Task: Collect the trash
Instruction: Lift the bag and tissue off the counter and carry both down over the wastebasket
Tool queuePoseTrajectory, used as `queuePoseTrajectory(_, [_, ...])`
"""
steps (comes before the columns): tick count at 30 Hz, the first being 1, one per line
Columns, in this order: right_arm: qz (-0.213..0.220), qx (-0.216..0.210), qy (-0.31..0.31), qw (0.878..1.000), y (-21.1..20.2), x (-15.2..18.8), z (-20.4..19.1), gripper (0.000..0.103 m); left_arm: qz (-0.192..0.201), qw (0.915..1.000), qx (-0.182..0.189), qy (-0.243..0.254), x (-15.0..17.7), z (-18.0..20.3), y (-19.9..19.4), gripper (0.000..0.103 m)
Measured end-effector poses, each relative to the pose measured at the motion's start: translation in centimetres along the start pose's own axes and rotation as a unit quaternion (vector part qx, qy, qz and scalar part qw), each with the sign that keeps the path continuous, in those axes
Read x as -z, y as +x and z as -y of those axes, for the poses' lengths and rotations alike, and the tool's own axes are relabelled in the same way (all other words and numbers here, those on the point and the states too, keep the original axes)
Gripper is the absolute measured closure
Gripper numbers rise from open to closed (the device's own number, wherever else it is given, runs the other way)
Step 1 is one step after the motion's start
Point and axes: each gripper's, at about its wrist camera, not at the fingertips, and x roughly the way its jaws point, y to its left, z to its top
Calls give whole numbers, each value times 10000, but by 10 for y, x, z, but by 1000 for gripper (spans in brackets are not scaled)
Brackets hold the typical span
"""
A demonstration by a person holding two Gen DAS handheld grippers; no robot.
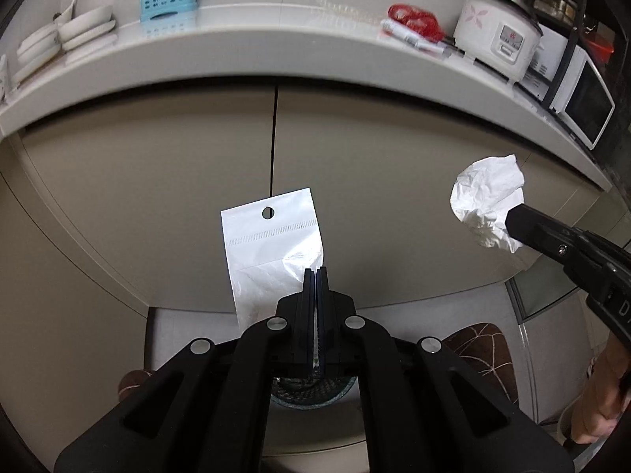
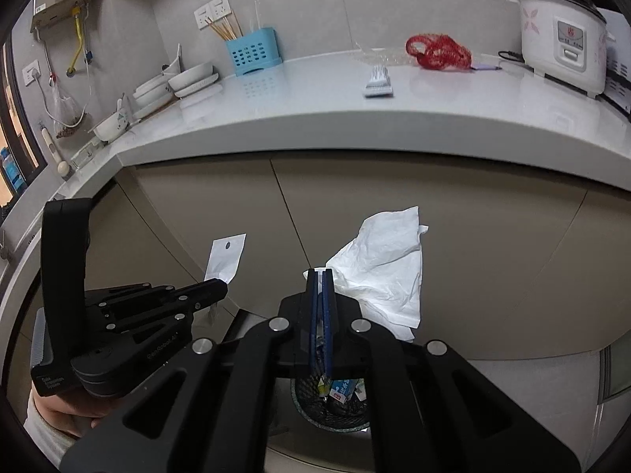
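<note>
Rice cooker (image 2: 562,33) and blue utensil caddy (image 2: 254,52) on counter (image 2: 315,118).

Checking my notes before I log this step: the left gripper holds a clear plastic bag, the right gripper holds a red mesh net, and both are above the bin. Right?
Not quite. The right gripper holds a crumpled white tissue, as the right wrist view shows; the red mesh net lies on the counter. The left gripper does hold the clear plastic bag, both above the bin.
</note>
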Motion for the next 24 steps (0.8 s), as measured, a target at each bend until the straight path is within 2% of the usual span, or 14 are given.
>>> queuePoseTrajectory(4, [-209,45,72,9997,30,19,5,102,5,10000,-37,21,11,-2,23,103])
queuePoseTrajectory(10, [-550,139,195,9982,81,48,15,102,-210,9997,-11,-154,29,-15,70,103])
queuePoseTrajectory(24, [-1358,196,538,9891,193,120,45,102,-963,9949,36,-298,81,-30,181,103])
